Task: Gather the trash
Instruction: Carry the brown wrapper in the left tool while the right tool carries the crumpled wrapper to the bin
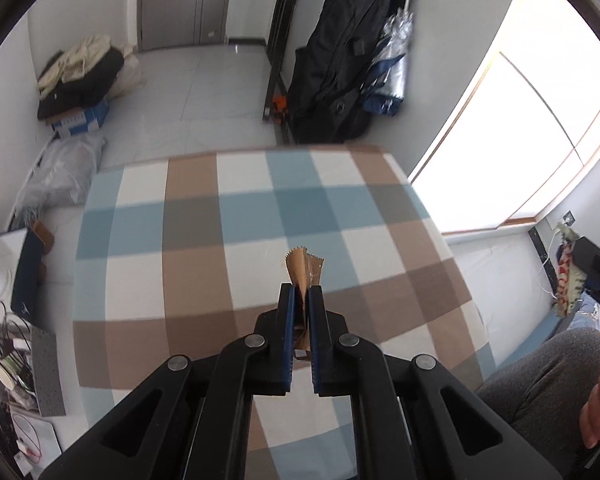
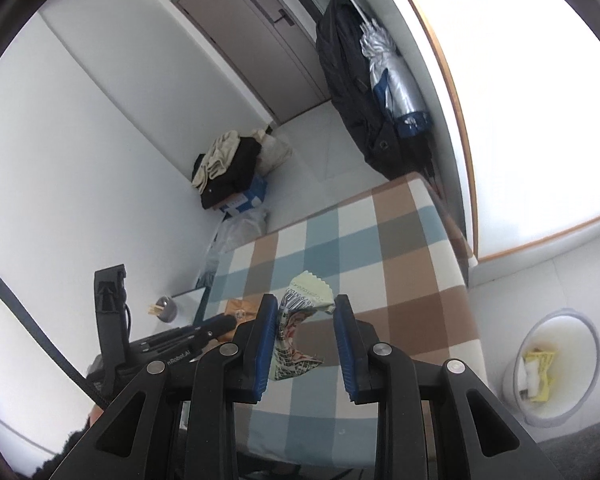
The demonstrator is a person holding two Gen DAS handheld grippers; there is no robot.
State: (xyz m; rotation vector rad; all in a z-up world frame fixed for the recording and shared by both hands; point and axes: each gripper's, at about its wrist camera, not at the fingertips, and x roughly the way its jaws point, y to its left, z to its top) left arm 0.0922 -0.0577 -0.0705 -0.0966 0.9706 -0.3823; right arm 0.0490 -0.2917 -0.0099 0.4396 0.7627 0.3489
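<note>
Trash bin [image 2: 592, 344]: yellow wrapper [image 2: 540, 368] inside | on floor beside table [image 2: 420, 280]

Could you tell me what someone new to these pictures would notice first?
The checked blue, brown and white cloth fills the middle of both views. Above it, the left gripper pinches a brown wrapper, and the right gripper holds a pale green printed wrapper. On the floor at right stands a white bin with yellow trash inside.

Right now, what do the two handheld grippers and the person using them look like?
Both the left gripper and right gripper are black linkage frames with silver pivot bolts and blue ribbed finger pads. The left one bears white lettering. The person wears grey trousers.
</note>
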